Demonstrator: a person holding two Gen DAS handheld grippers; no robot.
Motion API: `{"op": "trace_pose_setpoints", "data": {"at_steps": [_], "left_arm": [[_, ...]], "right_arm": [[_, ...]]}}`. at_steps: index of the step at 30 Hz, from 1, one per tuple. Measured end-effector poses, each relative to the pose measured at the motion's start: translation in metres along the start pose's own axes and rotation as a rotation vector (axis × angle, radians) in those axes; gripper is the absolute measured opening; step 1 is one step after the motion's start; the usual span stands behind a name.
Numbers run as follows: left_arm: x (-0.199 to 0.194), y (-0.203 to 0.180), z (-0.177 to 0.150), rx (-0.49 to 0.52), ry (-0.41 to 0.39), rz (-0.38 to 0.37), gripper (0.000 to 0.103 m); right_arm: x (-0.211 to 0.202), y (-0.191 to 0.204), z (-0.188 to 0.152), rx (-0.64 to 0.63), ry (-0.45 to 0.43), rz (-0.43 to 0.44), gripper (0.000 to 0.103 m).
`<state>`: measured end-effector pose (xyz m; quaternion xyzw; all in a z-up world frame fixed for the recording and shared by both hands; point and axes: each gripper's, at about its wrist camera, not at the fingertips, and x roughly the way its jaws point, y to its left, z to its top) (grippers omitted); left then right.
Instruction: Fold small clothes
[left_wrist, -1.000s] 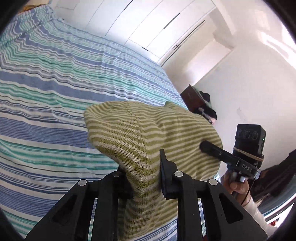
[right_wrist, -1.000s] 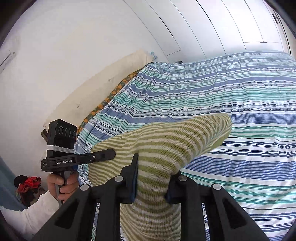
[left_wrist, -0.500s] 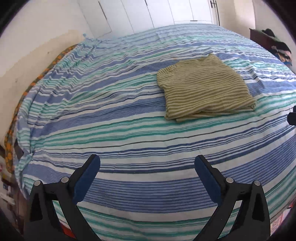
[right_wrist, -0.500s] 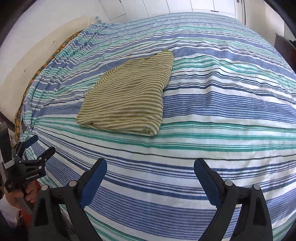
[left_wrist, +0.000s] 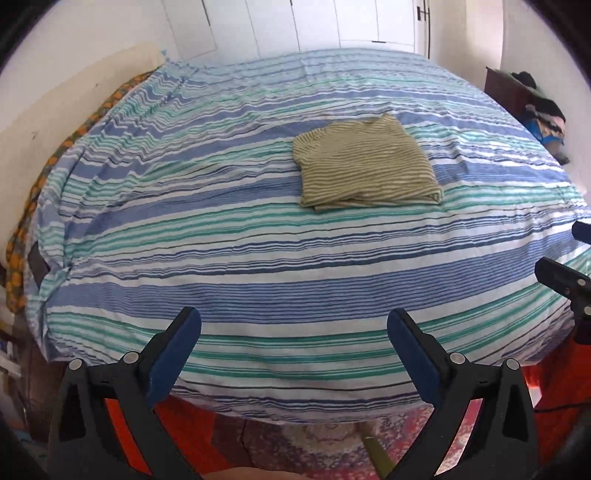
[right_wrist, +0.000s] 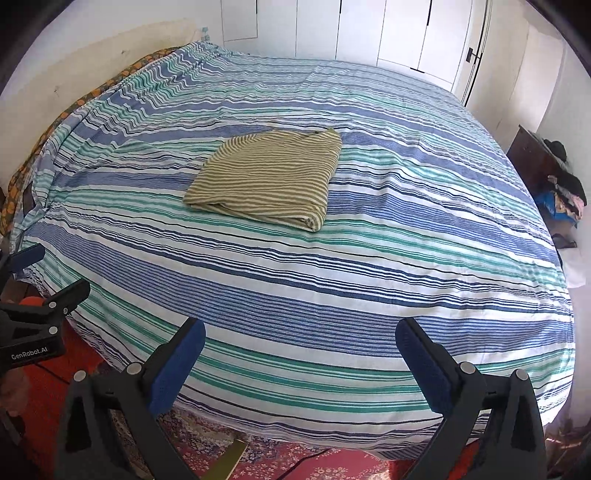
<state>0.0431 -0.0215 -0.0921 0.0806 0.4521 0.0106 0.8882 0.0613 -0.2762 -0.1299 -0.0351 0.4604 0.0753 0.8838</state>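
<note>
A green-and-cream striped small garment lies folded into a flat rectangle on the blue, teal and white striped bed, past its middle. My left gripper hangs open over the bed's near edge, well short of the garment, with nothing between its blue pads. My right gripper is beside it at the same edge; its jaws are opening and hold nothing. Each gripper shows at the rim of the other's view: the right gripper and the left gripper.
A red patterned rug covers the floor below the bed's near edge. White wardrobe doors stand behind the bed. A dark wooden cabinet with a heap of clothes is at the right. An orange patterned cloth runs along the bed's left side.
A second ago both grippers were shut on the garment, held up over the bed. It now lies folded on the bed, both sets of jaws stand wide, and both hands have drawn back to the near edge.
</note>
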Motion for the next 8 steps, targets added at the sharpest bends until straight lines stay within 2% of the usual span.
{"op": "trace_pose_setpoints", "data": {"at_steps": [2, 6, 8], "left_arm": [[-0.004, 0.002, -0.002, -0.009, -0.004, 0.004, 0.101], [-0.006, 0.009, -0.01, -0.052, 0.011, -0.036, 0.101], [-0.01, 0.006, -0.015, -0.035, -0.009, -0.002, 0.101]], "right_arm": [[-0.005, 0.004, -0.002, 0.007, -0.009, 0.006, 0.102], [-0.011, 0.014, -0.007, 0.0, -0.013, 0.008, 0.102], [-0.015, 0.02, -0.009, -0.008, -0.018, 0.015, 0.102]]}}
